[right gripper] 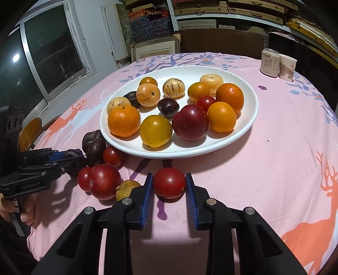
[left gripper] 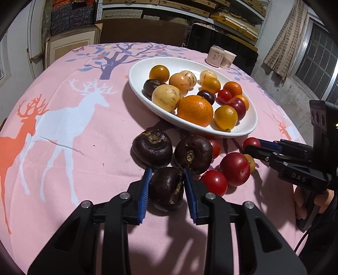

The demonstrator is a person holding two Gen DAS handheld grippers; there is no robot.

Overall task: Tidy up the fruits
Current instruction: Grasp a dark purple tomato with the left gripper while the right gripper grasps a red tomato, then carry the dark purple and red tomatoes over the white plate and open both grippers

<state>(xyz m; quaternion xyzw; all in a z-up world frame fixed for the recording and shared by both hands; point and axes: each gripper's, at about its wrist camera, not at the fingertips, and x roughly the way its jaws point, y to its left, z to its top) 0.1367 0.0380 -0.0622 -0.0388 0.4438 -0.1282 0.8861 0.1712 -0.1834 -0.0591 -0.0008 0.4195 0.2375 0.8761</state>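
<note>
1. The left gripper is held low over the table, its fingers pointing forward toward the plate. Its blue pads press on both sides of a dark water chestnut, which rests on the cloth.
2. The right gripper is also low and level. A red cherry tomato sits between its pads, touching both of them, and it lies on the cloth just in front of the white oval plate.
3. A bare hand holds the handle of the left gripper, seen at the left edge of the right wrist view.
4. Two other water chestnuts lie just beyond the pinched one, near the plate rim. Beside them are a red plum, some cherry tomatoes and a small brown fruit.
5. The plate carries tangerines, yellow tomatoes, striped pepino melons, plums and one water chestnut.
6. The table has a pink tablecloth printed with deer and a tree. A drink can and a paper cup stand together at the far side.
7. Behind the table are shelves with flat boxes, and a window is on the left.
</note>
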